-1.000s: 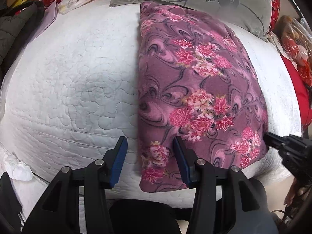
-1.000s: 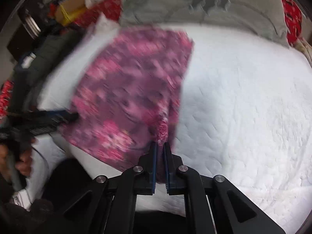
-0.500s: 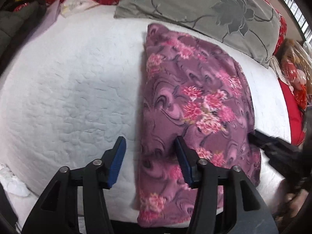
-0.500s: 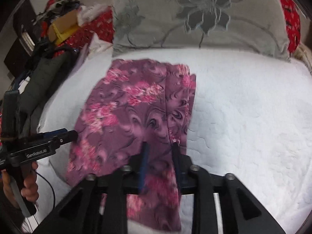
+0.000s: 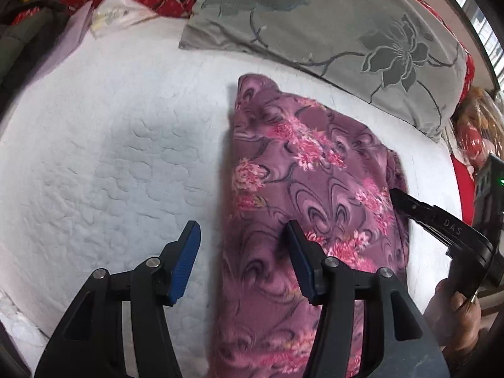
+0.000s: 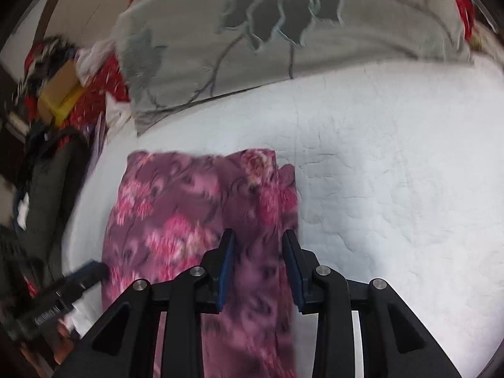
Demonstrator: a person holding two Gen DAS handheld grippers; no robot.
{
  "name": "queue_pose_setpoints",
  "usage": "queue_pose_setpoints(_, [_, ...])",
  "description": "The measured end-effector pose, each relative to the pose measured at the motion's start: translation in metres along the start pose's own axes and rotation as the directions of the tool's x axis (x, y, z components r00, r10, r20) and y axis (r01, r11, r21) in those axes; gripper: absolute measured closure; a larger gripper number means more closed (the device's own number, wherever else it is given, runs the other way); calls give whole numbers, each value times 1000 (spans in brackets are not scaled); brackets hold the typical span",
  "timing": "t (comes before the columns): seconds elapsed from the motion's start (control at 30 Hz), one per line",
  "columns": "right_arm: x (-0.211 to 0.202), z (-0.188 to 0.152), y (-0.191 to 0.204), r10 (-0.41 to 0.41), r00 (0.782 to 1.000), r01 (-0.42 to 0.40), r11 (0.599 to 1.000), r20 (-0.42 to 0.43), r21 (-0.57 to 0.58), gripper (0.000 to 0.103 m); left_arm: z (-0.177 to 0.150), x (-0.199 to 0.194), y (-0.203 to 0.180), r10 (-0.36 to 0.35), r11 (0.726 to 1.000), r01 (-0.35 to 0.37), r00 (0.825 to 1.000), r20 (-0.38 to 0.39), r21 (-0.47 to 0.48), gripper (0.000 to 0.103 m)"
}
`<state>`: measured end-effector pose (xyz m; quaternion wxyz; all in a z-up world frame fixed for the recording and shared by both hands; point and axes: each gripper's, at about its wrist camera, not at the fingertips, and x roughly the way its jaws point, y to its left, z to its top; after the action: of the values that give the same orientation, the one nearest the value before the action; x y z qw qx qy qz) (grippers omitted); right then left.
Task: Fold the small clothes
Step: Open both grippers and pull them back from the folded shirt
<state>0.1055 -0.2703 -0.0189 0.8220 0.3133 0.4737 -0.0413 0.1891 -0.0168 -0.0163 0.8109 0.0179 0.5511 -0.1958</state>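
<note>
Two grippers over floral cloth [image 5: 302, 189] | left gripper [image 5: 242, 261] agape | right gripper [image 6: 258, 271] closing

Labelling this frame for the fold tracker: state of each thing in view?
Purple floral fleece garment: folded into a long strip, flat on the bed.
White quilted bedspread: spread flat under the garment.
Grey flower-print pillow: lying at the bed's far end, apart from the garment.
Left gripper: open, empty.
Right gripper: jaws closing, above the garment, gripping nothing.

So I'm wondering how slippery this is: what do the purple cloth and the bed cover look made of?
Purple cloth: probably soft fleece, matte and fuzzy, printed with pink flowers. Bed cover: likely quilted cotton, matte white, with stitched wavy lines.
</note>
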Motion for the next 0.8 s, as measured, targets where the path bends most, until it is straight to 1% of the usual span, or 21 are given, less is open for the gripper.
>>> queue_pose_setpoints(0.03, [0,0,1,14,1000,-14,1000,15,-9,94,0,3,2,-6,1000,6,1000,-2,-10,48])
queue_pose_setpoints(0.07, [-3,1,3,7,999,-5,999,41,-34,95,0,8,3,-14,1000,14,1000,-5,-21,43])
queue_pose_setpoints(0.1, [-2,1,5,-13,998,16,998,55,-58,95,1,11,4,-8,1000,8,1000,-4,-26,36])
queue_pose_setpoints(0.17, [11,-1,5,-49,999,51,994,20,-101,94,4,13,4,1,1000,-1,1000,-4,-21,33])
queue_pose_setpoints(0.2, [11,-2,8,-61,998,63,990,23,-122,95,5,10,5,-1,1000,0,1000,-8,-17,34])
queue_pose_setpoints(0.23, [8,-1,11,-74,997,76,987,19,-140,93,7,7,5,1,1000,-1,1000,-11,-14,34])
queue_pose_setpoints(0.3, [-1,0,20,-97,995,100,979,21,-179,86,5,-9,5,9,1000,-9,1000,16,7,34])
queue_pose_setpoints(0.33, [-14,-3,25,-92,995,98,970,37,-221,85,2,-16,5,7,1000,-8,999,37,24,34])
queue_pose_setpoints(0.4, [-26,-11,29,-38,999,46,961,35,-274,83,-10,-26,3,12,998,-16,998,65,59,34])
queue_pose_setpoints(0.43, [-31,-18,29,-25,999,30,956,21,-293,77,-18,-24,1,23,997,-27,998,61,68,34])
queue_pose_setpoints(0.47, [-31,-26,28,-32,999,30,951,0,-307,67,-23,-19,-1,34,996,-37,999,40,76,34])
queue_pose_setpoints(0.5, [-26,-34,26,-66,998,55,946,-24,-320,64,-27,-11,-3,51,994,-48,998,-24,94,33])
queue_pose_setpoints(0.53, [-17,-42,23,-122,991,95,936,-59,-338,62,-31,-7,-4,62,994,-58,997,-41,98,33])
queue_pose_setpoints(0.57, [-13,-50,21,-159,984,123,928,-75,-350,61,-36,-10,-4,68,994,-65,997,-23,90,33])
queue_pose_setpoints(0.63, [-25,-55,20,-161,986,138,933,-41,-333,58,-43,-23,-5,70,993,-69,998,-5,100,33])
queue_pose_setpoints(0.7, [-35,-63,17,-169,984,142,938,-61,-318,58,-54,-30,-5,79,989,-78,997,-2,123,33])
queue_pose_setpoints(0.73, [-39,-71,14,-167,983,135,937,-72,-323,55,-59,-31,-5,83,988,-81,997,-6,131,33])
queue_pose_setpoints(0.77, [-41,-79,11,-174,981,139,934,-81,-330,46,-66,-31,-5,92,986,-89,996,-18,140,32])
queue_pose_setpoints(0.8, [-41,-84,9,-189,978,152,931,-84,-333,41,-71,-31,-5,100,985,-95,995,-26,142,32])
